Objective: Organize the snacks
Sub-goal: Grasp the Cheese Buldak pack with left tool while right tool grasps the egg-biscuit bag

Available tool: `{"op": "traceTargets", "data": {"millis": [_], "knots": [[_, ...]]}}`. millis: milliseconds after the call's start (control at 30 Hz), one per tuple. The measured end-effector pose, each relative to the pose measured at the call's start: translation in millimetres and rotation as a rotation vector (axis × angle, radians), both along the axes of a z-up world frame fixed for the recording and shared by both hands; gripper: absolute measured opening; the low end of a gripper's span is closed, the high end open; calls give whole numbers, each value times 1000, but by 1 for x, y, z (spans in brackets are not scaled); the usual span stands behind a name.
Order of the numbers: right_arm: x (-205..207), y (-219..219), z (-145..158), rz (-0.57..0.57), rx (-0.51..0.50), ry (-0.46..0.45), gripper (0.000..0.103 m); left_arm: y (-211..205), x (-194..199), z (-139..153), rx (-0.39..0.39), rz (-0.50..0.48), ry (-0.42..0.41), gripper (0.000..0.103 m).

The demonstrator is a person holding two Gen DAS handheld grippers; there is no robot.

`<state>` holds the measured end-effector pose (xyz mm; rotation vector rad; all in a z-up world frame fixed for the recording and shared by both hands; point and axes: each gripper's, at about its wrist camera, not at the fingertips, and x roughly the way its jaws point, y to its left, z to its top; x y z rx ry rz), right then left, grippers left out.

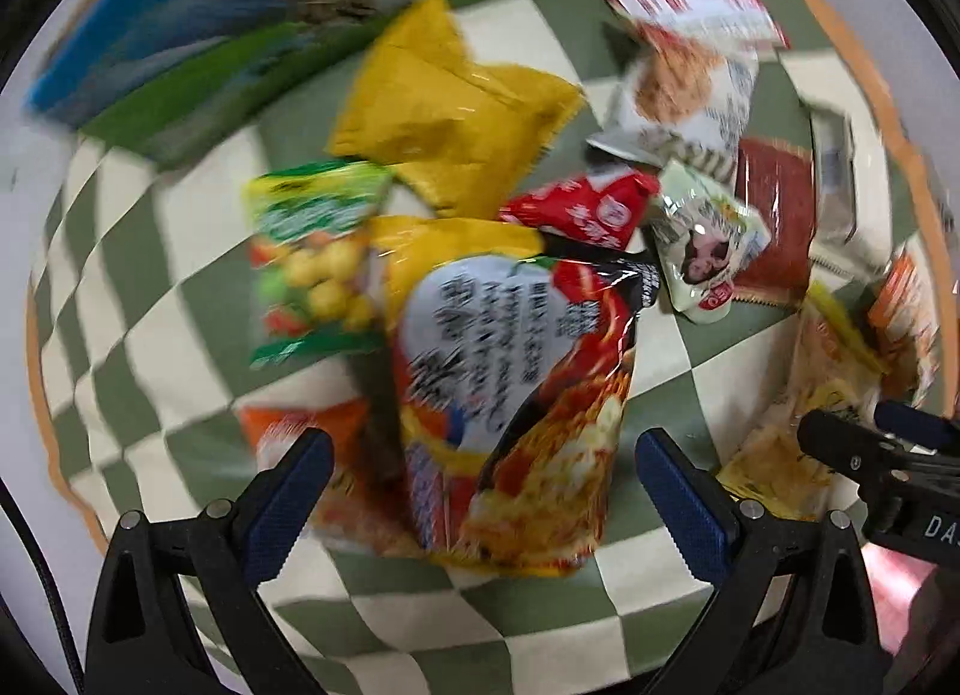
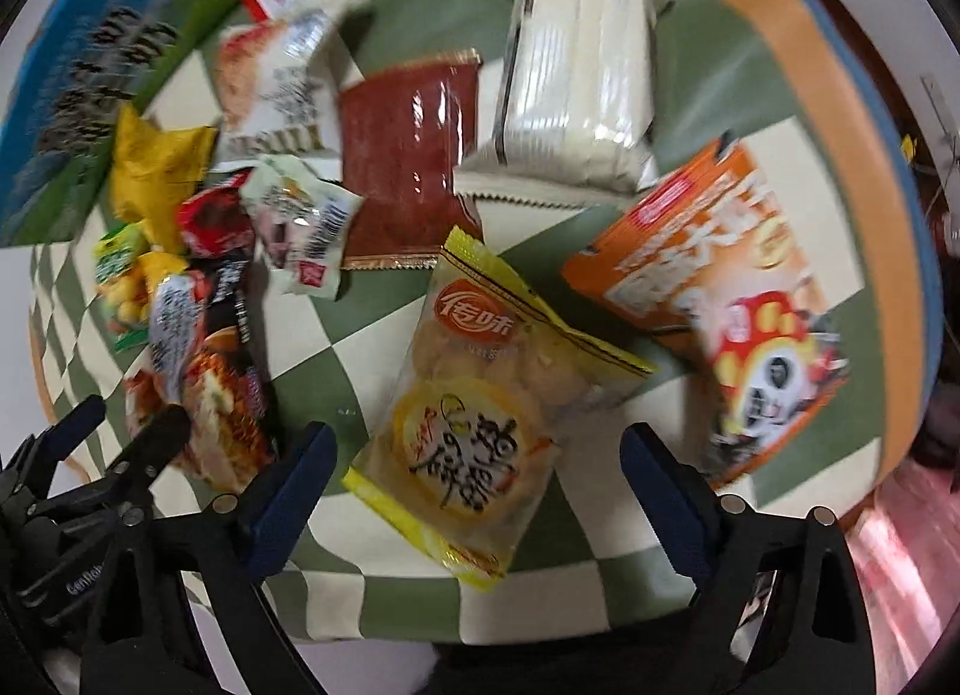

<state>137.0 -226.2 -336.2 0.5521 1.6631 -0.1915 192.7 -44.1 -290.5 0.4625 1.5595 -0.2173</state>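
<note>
Snack packets lie scattered flat on the green-and-cream checked cloth (image 2: pixel 312 335). Noodle bag (image 1: pixel 516 407), black, red and yellow, overlaps the green pea packet (image 1: pixel 312 251). Plain yellow pouch (image 1: pixel 450 101) beyond them. Clear yellow-edged cracker packet (image 2: pixel 480 407) lies tilted; orange bag (image 2: pixel 738 305) just beside it, dark red packet (image 2: pixel 408 155) and cream wafer pack (image 2: pixel 576 95) farther off.

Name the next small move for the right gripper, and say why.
Probably lower the right gripper and close on the yellow-edged packet. Both jaws stand wide open with that packet lying flat on the checkered cloth between them, apart from the orange bag. The left gripper, also open, faces the noodle bag.
</note>
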Motion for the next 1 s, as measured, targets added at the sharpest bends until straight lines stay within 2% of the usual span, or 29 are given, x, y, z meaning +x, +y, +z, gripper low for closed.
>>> {"op": "traceTargets", "data": {"millis": [67,133,167,233,367,400,533,667,800,900,967,1000], "knots": [[2,4,-11,-19,15,16,89,-8,2,-12,34,-55,8,103],[4,9,-18,-16,12,33,79,-13,4,-22,42,-94,24,102],[5,13,-23,-12,15,42,76,-14,6,-26,45,-101,26,100],[8,19,-30,3,15,51,74,-12,9,-32,36,-94,41,90],[14,37,-33,82,0,29,67,0,11,-34,-12,-14,34,79],[14,42,-33,107,-9,25,64,5,9,-33,-26,26,36,75],[21,60,-37,218,-36,19,59,36,-3,-31,-69,239,63,74],[34,87,-39,363,-73,20,58,66,-11,-30,-93,408,93,74],[46,130,-45,609,-121,-11,57,93,-22,-35,-160,532,159,74],[50,152,-50,719,-137,-21,58,106,-20,-42,-200,516,178,77],[52,157,-49,696,-116,-28,62,110,-21,-51,-209,484,195,81],[50,154,-43,671,-104,-33,69,111,-23,-60,-212,461,201,82]]}}
